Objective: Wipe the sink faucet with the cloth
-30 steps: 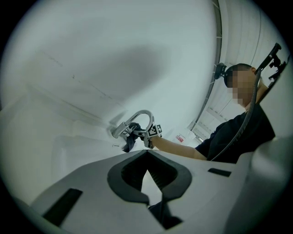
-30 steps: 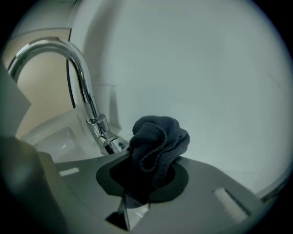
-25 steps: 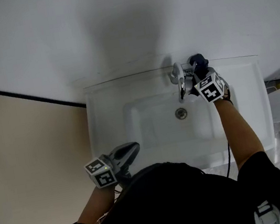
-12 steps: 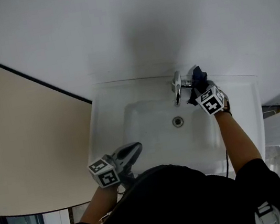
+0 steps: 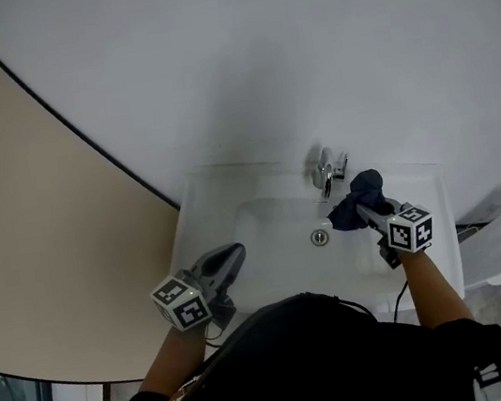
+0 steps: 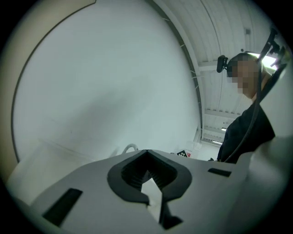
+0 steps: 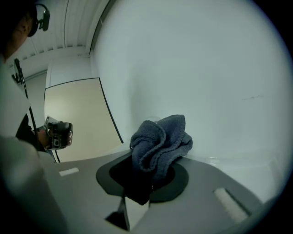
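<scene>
**A:** Right gripper, finger state?

**B:** Fingers are pinching the cloth. It is a dark blue bundle, bunched between them and bulging out past the tips.

**A:** Where is the cloth against the faucet?

**B:** Head view: the chrome faucet stands just beyond the cloth-covered fingertips, a little to their left. I can't tell whether the two touch. The right gripper view shows only the cloth and white wall ahead of the fingers. The drain lies left of the tips, down in the bowl of the sink.

**A:** Left gripper?

**B:** Fingers are pressed together at the tips, with nothing between them. It is held over the sink's near left edge, tips pointing across the bowl, well apart from faucet and cloth. In its own view there is bare white wall ahead of the fingers.
</scene>
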The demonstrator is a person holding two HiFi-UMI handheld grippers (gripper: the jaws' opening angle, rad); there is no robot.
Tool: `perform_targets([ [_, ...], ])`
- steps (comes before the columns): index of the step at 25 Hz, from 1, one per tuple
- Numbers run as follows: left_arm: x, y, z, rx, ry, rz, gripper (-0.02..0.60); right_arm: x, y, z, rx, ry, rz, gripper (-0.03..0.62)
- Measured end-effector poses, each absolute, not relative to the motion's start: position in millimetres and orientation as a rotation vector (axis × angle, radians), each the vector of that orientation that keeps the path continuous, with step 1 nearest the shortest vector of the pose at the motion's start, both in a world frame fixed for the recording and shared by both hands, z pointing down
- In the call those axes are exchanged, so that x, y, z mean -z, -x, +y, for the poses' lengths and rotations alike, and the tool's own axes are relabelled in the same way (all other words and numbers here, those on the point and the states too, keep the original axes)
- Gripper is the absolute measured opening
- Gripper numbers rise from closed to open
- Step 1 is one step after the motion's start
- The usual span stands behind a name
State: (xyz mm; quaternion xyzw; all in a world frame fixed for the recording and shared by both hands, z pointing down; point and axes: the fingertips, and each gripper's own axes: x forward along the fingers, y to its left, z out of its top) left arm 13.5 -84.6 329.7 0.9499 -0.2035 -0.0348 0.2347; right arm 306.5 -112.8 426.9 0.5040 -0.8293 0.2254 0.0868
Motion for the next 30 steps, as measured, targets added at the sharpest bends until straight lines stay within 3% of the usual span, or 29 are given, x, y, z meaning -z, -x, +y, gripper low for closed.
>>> perform_targets([
  [11, -281, 55, -99, 0.131, -2.793, -0.578, -0.002, -333, -252, -36, -0.711, -1.757, -2.598, 0.064],
  [30, -256, 2, -62, 0.271, -2.780, -0.816, -0.002, -291, -317, 0, -0.584, -1.517, -2.715, 0.063],
])
